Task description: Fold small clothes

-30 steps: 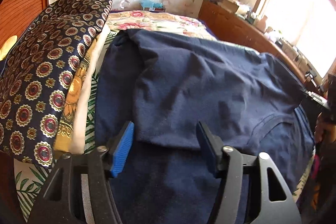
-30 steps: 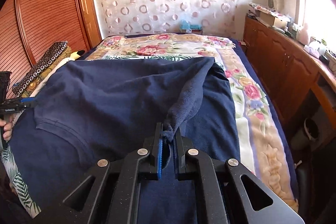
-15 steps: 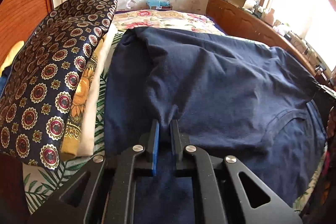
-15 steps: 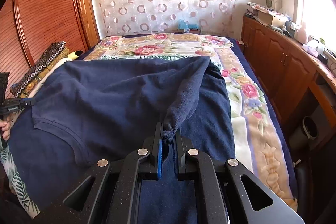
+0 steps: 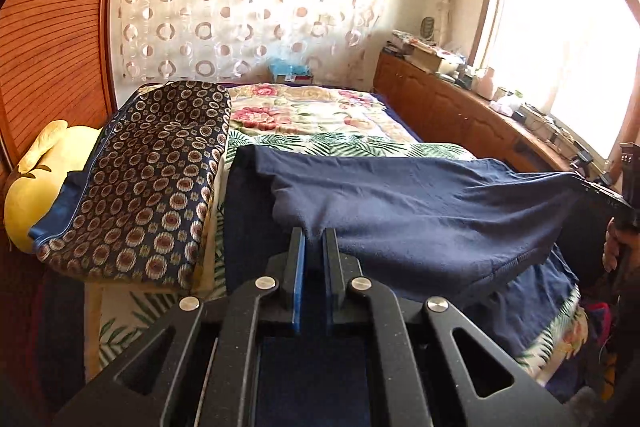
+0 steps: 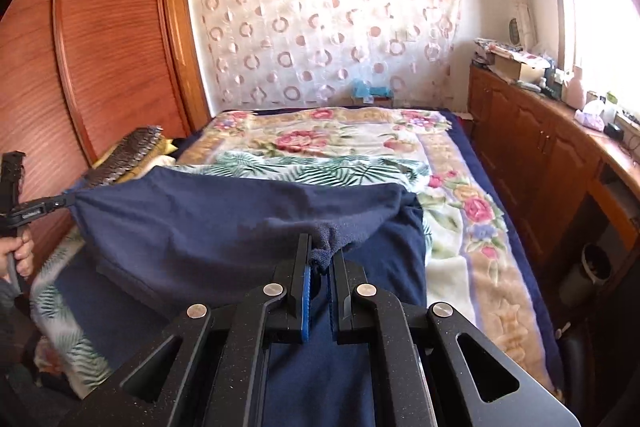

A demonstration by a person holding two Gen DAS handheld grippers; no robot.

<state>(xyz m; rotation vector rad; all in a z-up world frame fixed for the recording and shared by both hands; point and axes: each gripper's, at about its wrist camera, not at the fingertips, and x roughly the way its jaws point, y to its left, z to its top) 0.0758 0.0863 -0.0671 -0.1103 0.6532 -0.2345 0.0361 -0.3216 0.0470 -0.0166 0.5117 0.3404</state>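
A navy blue shirt [image 5: 420, 215] hangs stretched between my two grippers above the bed, its lower part still lying on the covers. My left gripper [image 5: 314, 239] is shut on the shirt's left edge. My right gripper [image 6: 320, 251] is shut on a bunched bit of the shirt [image 6: 224, 227] at its right edge. In the right wrist view the left gripper [image 6: 60, 203] shows at the far left, pinching the cloth, with a hand [image 6: 18, 255] below it. In the left wrist view the right gripper [image 5: 600, 191] shows at the far right edge.
A bed with a floral blanket [image 6: 360, 147] fills the middle. A stack of folded patterned bedding [image 5: 152, 179] and a yellow plush toy [image 5: 44, 167] lie along the bed's left side. A wooden cabinet [image 6: 552, 163] with clutter runs along the right, wooden wardrobe doors [image 6: 112, 47] along the left.
The left gripper's jaws closed on the shirt's edge. Both grippers then rose and pulled back, lifting the shirt's top layer off the bed and stretching it taut.
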